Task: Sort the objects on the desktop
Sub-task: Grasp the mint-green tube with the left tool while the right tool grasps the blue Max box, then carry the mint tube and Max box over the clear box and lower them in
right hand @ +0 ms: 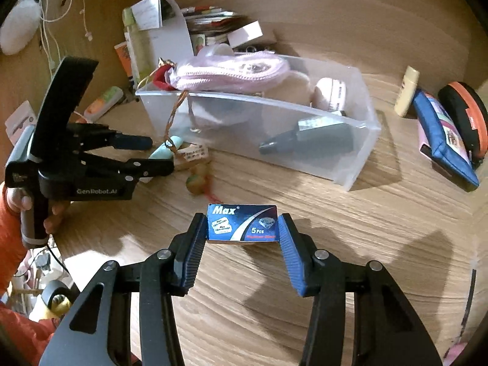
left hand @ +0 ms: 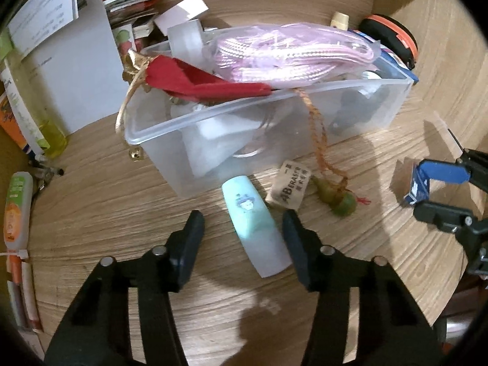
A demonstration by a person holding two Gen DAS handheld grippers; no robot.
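My left gripper [left hand: 244,228] is open, its fingers on either side of a pale mint tube [left hand: 254,224] that lies on the wooden desk. It shows from the side in the right wrist view [right hand: 158,152]. My right gripper [right hand: 242,224] is shut on a small blue "Max" box [right hand: 242,222], held just above the desk; it also shows in the left wrist view [left hand: 416,183]. A clear plastic bin [left hand: 274,116] behind holds a pink cord bundle [left hand: 289,52], a red cloth [left hand: 207,82] and a grey bottle [right hand: 308,140].
An AB eraser [left hand: 289,187] and a green gourd charm [left hand: 338,196] lie by the bin. An orange-black round case [right hand: 466,119], a blue pouch [right hand: 445,143] and a cream bottle [right hand: 407,91] sit right. Papers, tubes and bottles crowd the left [left hand: 45,61].
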